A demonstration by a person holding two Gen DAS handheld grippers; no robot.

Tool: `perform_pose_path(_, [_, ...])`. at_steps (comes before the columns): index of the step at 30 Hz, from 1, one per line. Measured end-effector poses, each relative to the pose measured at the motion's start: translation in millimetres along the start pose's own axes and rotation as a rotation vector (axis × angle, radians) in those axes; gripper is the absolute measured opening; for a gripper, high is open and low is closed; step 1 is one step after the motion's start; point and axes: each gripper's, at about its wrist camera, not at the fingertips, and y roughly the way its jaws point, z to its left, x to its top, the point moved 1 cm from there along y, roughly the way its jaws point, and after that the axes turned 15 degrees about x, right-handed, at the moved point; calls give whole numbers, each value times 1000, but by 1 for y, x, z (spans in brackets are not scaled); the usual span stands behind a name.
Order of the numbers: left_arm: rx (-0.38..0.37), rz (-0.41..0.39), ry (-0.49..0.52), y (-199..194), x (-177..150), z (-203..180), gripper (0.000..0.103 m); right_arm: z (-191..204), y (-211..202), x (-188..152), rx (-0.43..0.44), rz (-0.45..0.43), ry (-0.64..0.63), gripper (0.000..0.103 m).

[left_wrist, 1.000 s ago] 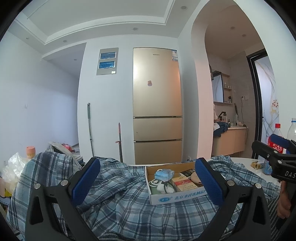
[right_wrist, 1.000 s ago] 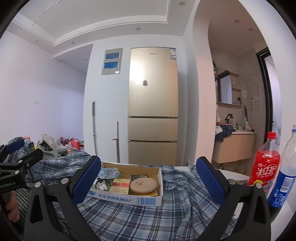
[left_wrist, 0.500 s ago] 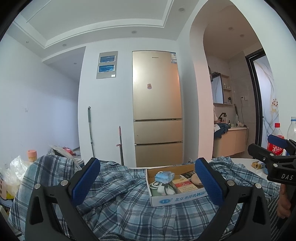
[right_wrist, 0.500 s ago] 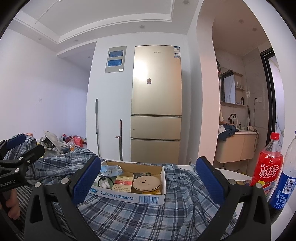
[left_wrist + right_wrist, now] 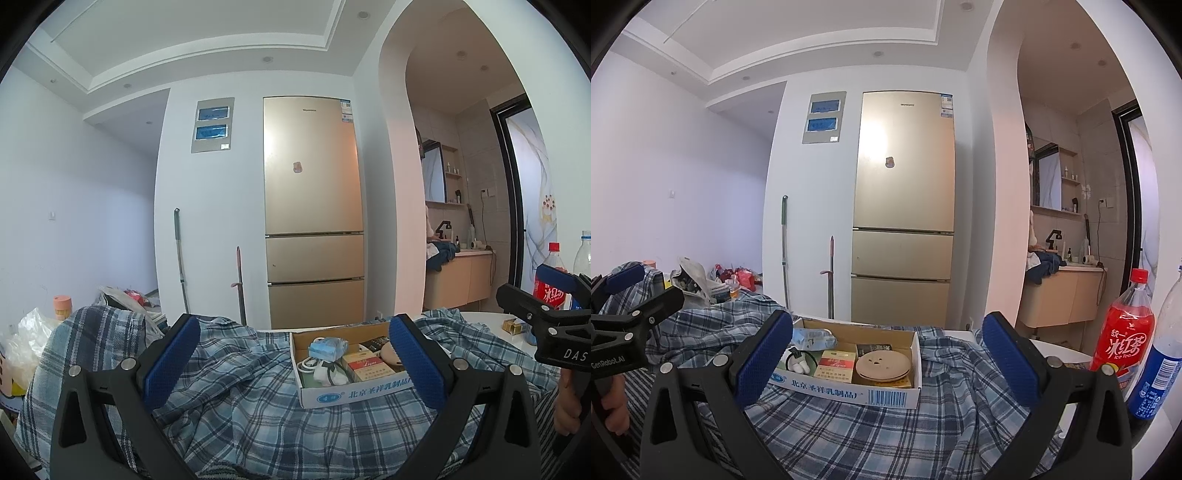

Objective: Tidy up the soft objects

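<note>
A blue plaid shirt (image 5: 240,398) lies rumpled over the table; it also shows in the right wrist view (image 5: 923,432). My left gripper (image 5: 295,360) is open and empty, held above the shirt's left part. My right gripper (image 5: 886,360) is open and empty above the shirt's right part. A shallow cardboard box (image 5: 354,389) of small items sits on the shirt between them; it also shows in the right wrist view (image 5: 849,386). Each gripper appears at the edge of the other's view.
A red iced-tea bottle (image 5: 1123,332) and a blue-labelled bottle (image 5: 1156,369) stand at the right on the white table (image 5: 1067,356). A gold fridge (image 5: 314,210) stands behind. Bags and clutter (image 5: 22,347) lie at the left.
Both cameras have tilted slightly upward and shifted a little; the box sits slightly lower in view. Both grippers stay open. The shirt has not moved.
</note>
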Motion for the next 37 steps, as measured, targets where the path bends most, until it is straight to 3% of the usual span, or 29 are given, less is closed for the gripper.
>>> perform_pose_path(29, [7,19,-19,2,0,3,103,3,-4,3,9,-12,-7,102])
perform_pose_path(37, [-2,52,-6,8,-2,-2,103,1,8,2,0,50,5,102])
